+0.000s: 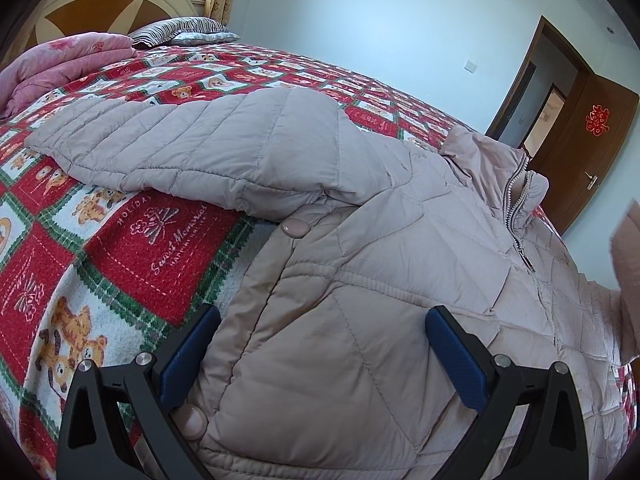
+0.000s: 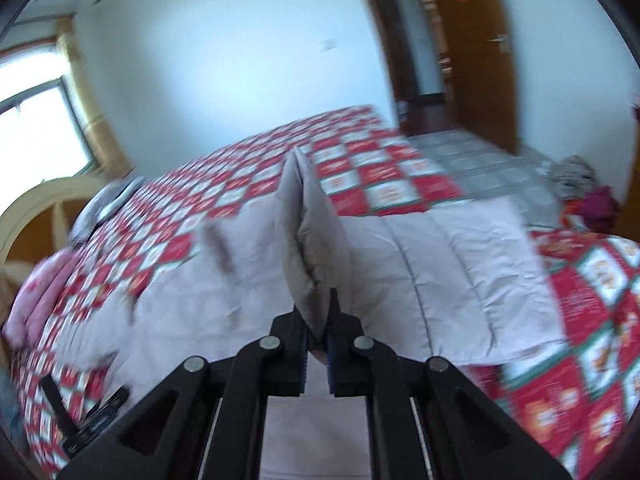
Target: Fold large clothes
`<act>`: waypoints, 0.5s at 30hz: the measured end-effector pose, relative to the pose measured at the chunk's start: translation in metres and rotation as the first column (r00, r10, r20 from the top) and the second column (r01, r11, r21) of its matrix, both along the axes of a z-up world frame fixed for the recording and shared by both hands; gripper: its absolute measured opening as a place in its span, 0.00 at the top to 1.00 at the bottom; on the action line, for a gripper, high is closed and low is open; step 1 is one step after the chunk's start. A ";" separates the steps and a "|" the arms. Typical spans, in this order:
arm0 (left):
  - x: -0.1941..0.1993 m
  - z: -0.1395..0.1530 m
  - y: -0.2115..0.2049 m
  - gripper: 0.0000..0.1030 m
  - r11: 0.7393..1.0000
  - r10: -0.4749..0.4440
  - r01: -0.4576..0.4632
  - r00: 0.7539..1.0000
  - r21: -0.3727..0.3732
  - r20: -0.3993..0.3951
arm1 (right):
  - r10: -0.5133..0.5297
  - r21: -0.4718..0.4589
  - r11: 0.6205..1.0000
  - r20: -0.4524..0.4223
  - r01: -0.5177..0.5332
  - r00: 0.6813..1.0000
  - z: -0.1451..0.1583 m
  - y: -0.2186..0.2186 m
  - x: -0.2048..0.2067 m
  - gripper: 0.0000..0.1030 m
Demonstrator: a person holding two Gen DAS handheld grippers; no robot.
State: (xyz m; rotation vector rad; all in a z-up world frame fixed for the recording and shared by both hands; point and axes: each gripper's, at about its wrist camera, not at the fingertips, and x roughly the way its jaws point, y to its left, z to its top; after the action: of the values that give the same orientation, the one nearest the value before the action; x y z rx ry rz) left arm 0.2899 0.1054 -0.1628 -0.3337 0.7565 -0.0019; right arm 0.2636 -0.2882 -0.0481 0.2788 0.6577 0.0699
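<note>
A pale pink quilted puffer jacket (image 1: 360,264) lies zipped on the bed, collar (image 1: 496,160) at the far right, one sleeve (image 1: 168,140) stretched out to the left. My left gripper (image 1: 320,344) is open, its blue pads straddling the jacket's side panel just above the fabric. In the right wrist view, which is motion-blurred, my right gripper (image 2: 318,320) is shut on a fold of the jacket (image 2: 308,216) and holds it lifted above the rest of the jacket (image 2: 440,276).
The bed carries a red, white and green teddy-bear blanket (image 1: 132,248). A folded pink quilt (image 1: 60,64) and a striped pillow (image 1: 180,30) lie by the headboard. A brown door (image 1: 592,136) stands open at the right. Clothes (image 2: 580,188) lie on the floor.
</note>
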 end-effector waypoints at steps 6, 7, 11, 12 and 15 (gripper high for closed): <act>-0.001 0.000 0.001 0.01 1.000 -0.001 0.001 1.000 -0.012 0.008 | 0.155 0.020 0.988 -0.047 -0.154 0.987 -0.029 0.091 0.030 0.91; -0.001 0.000 0.001 0.01 1.000 -0.001 0.002 1.000 -0.014 0.009 | 0.178 0.031 0.984 -0.060 -0.176 0.982 -0.034 0.106 0.035 0.91; -0.002 0.000 0.002 0.01 1.000 -0.002 0.003 1.000 -0.023 0.015 | 0.241 0.055 0.970 -0.093 -0.236 0.966 -0.049 0.137 0.038 0.91; -0.002 0.000 0.002 0.01 1.000 -0.003 0.003 1.000 -0.024 0.016 | 0.257 0.057 0.966 -0.102 -0.253 0.961 -0.054 0.147 0.041 0.91; -0.002 0.000 0.003 0.01 1.000 -0.003 0.003 1.000 -0.026 0.018 | 0.299 0.082 0.953 -0.119 -0.291 0.947 -0.065 0.164 0.047 0.91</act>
State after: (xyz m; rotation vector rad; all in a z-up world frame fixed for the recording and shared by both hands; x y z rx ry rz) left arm 0.2879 0.1081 -0.1630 -0.3570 0.7397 -0.0174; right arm 0.3108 -0.1240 -0.1128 0.2456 0.8253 0.3635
